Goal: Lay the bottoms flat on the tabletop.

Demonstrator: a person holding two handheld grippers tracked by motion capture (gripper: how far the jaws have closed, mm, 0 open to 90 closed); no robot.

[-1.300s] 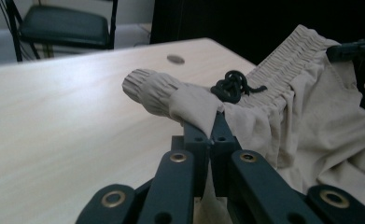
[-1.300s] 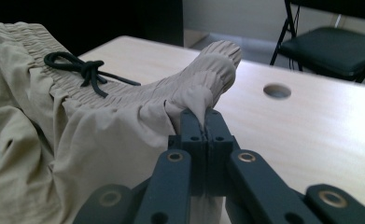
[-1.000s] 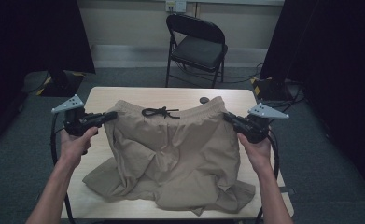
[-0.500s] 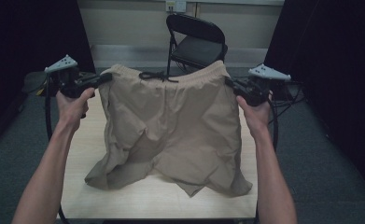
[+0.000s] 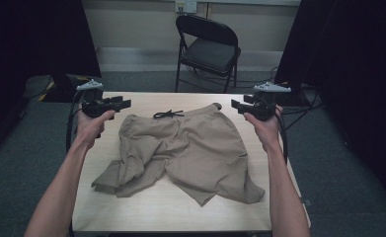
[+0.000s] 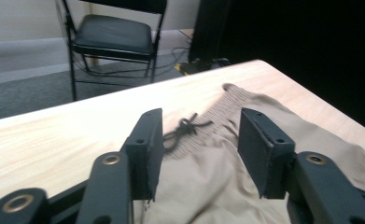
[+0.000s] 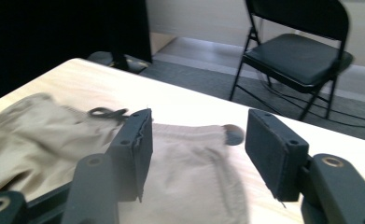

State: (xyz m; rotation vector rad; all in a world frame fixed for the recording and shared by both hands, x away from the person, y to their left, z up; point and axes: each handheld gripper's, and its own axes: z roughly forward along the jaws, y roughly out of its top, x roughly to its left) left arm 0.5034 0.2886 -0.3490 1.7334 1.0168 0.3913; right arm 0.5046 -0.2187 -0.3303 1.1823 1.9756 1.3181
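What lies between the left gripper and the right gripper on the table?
In the high view, the waistband of the tan shorts with its black drawstring lies between the open left gripper and open right gripper.

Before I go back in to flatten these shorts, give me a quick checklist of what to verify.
1. Left gripper open, nothing between its jaws: ok.
2. Right gripper open, holding nothing: ok.
3. Shorts fully on the table: ok.
4. Shorts lying flat: not ok; the leg on the person's left is bunched and folded over.
5. Waistband reachable: ok; it lies at the far edge between both grippers, black drawstring on top.
6. Small dark object on the table by the waistband corner, what it is: cannot tell.
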